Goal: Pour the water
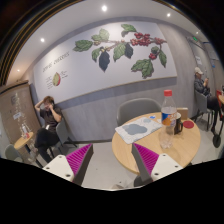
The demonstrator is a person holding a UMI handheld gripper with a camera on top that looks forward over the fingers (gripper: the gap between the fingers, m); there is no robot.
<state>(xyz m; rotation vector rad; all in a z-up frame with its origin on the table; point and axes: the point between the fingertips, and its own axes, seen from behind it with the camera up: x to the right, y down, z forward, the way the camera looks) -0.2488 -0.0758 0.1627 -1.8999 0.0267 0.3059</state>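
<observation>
A clear plastic water bottle [168,104] with a red-and-white label stands upright on a round wooden table [150,152], beyond my right finger. Beside it are a red cup [166,121], a dark cup [189,126] and what looks like a clear glass [166,141] nearer to me. My gripper [110,166] is open and empty, held well short of the table over the grey floor. Its magenta pads [79,158] stand wide apart with nothing between them. The right finger overlaps the table's near edge in the view.
White papers [135,127] lie on the table's left part. A grey chair [138,107] stands behind the table. A person [45,120] sits at the left by another small table, and another person [201,84] is at the far right. The wall bears a leaf mural.
</observation>
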